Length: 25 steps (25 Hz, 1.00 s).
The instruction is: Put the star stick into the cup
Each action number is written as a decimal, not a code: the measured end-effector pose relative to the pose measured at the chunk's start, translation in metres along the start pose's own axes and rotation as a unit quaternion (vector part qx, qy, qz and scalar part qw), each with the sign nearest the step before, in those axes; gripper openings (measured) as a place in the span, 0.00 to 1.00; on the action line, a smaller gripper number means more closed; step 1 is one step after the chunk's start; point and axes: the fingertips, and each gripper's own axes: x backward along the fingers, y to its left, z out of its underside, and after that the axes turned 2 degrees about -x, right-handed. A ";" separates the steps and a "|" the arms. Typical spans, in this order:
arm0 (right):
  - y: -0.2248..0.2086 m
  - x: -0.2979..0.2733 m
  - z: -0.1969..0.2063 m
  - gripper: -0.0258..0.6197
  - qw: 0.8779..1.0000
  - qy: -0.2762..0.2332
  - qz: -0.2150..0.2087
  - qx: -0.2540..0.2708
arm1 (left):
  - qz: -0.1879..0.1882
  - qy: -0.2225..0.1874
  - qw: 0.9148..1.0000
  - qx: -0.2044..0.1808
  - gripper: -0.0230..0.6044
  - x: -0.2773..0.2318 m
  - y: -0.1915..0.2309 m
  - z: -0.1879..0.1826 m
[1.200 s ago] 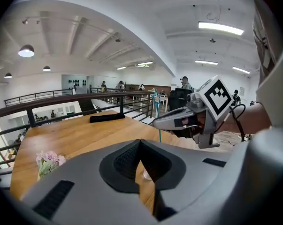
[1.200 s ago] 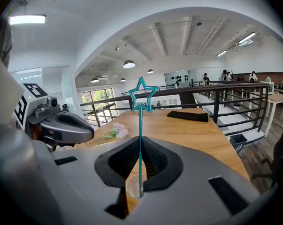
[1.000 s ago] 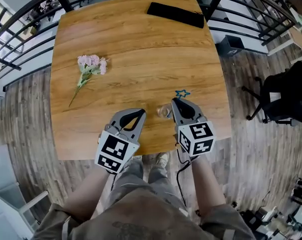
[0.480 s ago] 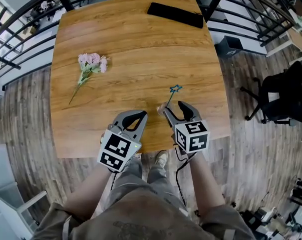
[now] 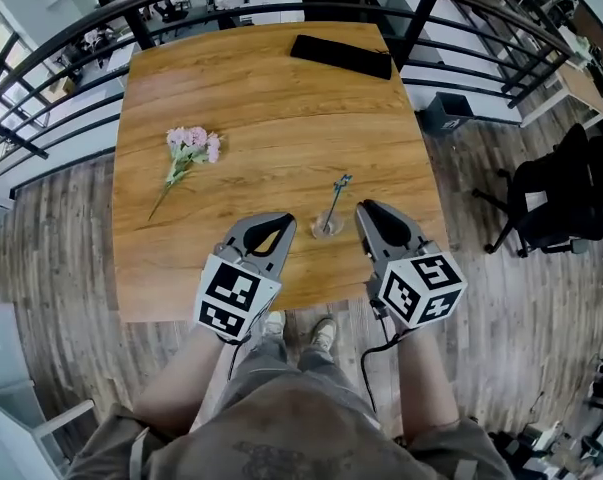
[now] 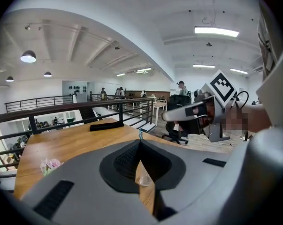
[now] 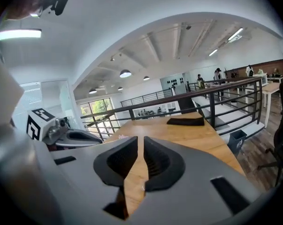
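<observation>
Head view: cup [image 5: 327,227] upright on table [image 5: 281,98], close to near edge, between left gripper [image 5: 284,222] and right gripper [image 5: 365,209], touching neither. Star stick [image 5: 335,200] stands in cup, leaning toward far side. Left jaws clenched, empty. Right jaws closing, narrow gap, nothing between. Flower sprig [image 5: 188,148] well left. Black slab [image 5: 341,56] at far edge. Wide open tabletop mid-table. Railing [image 5: 414,23] borders far and side edges.

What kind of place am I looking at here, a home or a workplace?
Most likely an open-plan office, on a mezzanine: a black metal railing runs round the wooden table, an office chair stands nearby, and more desks sit under strip lights beyond.
</observation>
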 end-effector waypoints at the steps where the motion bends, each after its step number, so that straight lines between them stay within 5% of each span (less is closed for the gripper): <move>1: 0.006 0.009 -0.012 0.13 1.000 -0.013 -0.004 0.007 | -0.002 -0.004 1.000 -0.004 0.06 0.004 -0.001 -0.007; 13: 0.066 0.113 -0.088 0.10 0.988 -0.117 -0.049 0.092 | -0.017 -0.088 0.994 -0.070 0.06 0.054 -0.029 -0.098; 25: 0.089 0.153 -0.075 0.09 0.985 -0.120 -0.063 0.107 | -0.016 -0.094 0.991 -0.090 0.06 0.085 -0.057 -0.101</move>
